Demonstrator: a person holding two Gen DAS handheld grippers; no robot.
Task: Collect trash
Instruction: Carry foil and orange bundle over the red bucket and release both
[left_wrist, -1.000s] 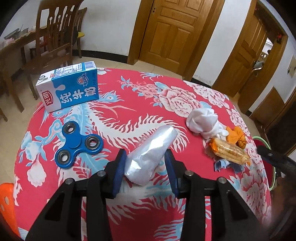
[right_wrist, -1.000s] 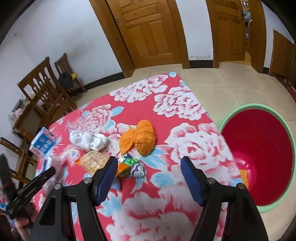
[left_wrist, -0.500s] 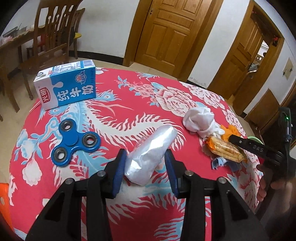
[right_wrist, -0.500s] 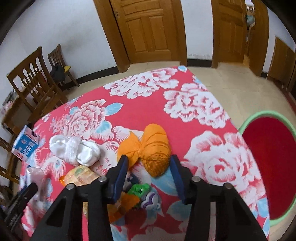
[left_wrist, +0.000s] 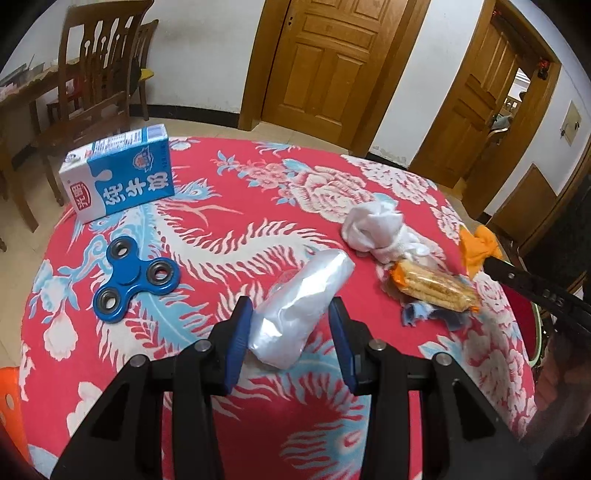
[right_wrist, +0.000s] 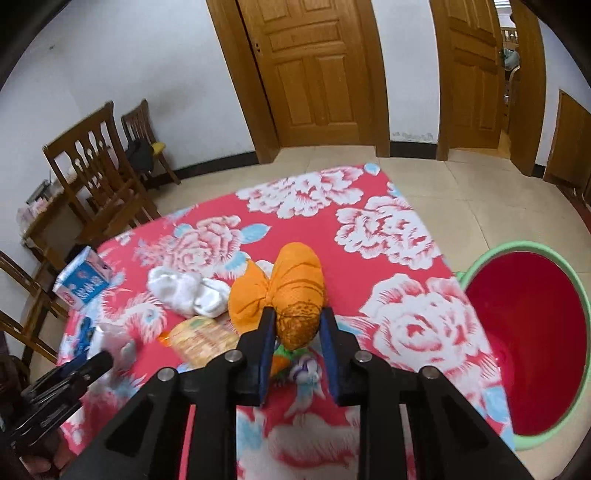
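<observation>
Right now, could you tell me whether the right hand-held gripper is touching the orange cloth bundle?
Touching. The right wrist view shows the right hand-held gripper closing, both blue pads against the sides of the orange cloth bundle, no gap visible.

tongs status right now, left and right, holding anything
left tongs: closed on the silver bag.
right tongs: closing around the orange bundle, pads at its sides.
</observation>
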